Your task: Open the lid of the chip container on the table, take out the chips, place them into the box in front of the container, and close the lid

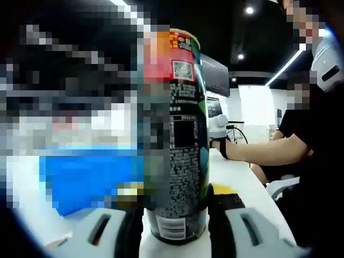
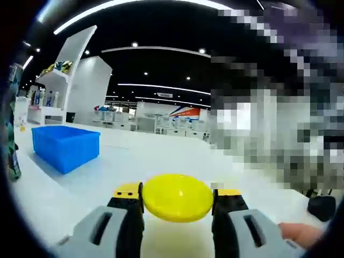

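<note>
In the left gripper view, the left gripper is clamped round the base of the upright chip container on the white worktop. In the right gripper view, the right gripper is pinching the yellow lid, with the blue box off to the far left. Looks like the lid's off, so next up is probably parking it and going for the chips.

A white table spans the right gripper view. A blue box sits on it at about 9 o'clock, with a dark printed chip container standing upright at the far left edge. In the left gripper view the chip container stands on the table, centre frame
</note>
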`<state>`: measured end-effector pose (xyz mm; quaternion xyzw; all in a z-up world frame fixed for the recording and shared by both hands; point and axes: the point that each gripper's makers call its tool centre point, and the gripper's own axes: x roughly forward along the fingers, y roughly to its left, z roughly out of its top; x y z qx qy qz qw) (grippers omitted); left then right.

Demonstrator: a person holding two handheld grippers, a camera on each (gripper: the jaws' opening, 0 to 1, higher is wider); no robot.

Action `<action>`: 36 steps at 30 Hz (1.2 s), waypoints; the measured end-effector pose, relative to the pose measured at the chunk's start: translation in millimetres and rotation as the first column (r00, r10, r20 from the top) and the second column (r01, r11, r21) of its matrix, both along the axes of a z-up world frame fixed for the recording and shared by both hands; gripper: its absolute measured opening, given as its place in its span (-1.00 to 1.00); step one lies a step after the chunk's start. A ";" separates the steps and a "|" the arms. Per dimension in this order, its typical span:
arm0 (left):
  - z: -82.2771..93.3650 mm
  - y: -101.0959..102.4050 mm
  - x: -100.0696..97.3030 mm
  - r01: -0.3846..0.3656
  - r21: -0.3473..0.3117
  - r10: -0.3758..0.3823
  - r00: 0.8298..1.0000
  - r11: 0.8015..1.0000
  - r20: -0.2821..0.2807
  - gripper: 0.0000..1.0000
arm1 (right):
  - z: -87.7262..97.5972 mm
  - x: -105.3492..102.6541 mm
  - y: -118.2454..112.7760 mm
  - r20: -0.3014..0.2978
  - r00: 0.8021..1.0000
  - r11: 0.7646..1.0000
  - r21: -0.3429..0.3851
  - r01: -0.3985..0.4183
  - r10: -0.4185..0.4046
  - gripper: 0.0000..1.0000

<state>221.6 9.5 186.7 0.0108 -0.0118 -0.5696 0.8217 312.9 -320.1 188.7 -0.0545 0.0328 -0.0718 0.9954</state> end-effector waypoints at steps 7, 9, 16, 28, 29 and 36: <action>-0.5 0.5 0.6 -0.005 0.003 0.005 1.000 1.000 0.006 -0.05 | -16.9 1.3 -11.6 -0.059 0.998 0.998 0.064 0.027 -0.023 -0.11; -0.8 0.6 0.5 -0.005 0.005 0.005 1.000 1.000 0.009 -0.05 | -18.7 0.7 -12.5 -0.066 0.997 0.998 0.058 0.034 -0.030 -0.11; -2.0 0.9 0.8 -0.008 0.010 0.008 1.000 1.000 0.014 -0.05 | -20.3 0.2 -10.6 -0.069 0.997 0.999 0.034 0.029 -0.026 -0.10; -6.2 0.8 0.7 -0.012 0.034 0.011 1.000 0.999 0.023 -0.04 | -24.9 0.5 -9.6 -0.090 0.996 0.999 0.027 0.023 -0.021 -0.09; -6.8 0.8 0.9 -0.012 0.037 0.012 1.000 0.999 0.024 -0.04 | -25.1 0.7 -10.8 -0.089 0.996 0.999 0.026 0.026 -0.023 -0.09; -10.8 -0.7 0.3 -0.015 0.060 0.013 0.999 0.998 0.031 -0.03 | -33.6 4.0 -9.1 -0.124 0.992 1.000 0.026 0.007 -0.004 -0.08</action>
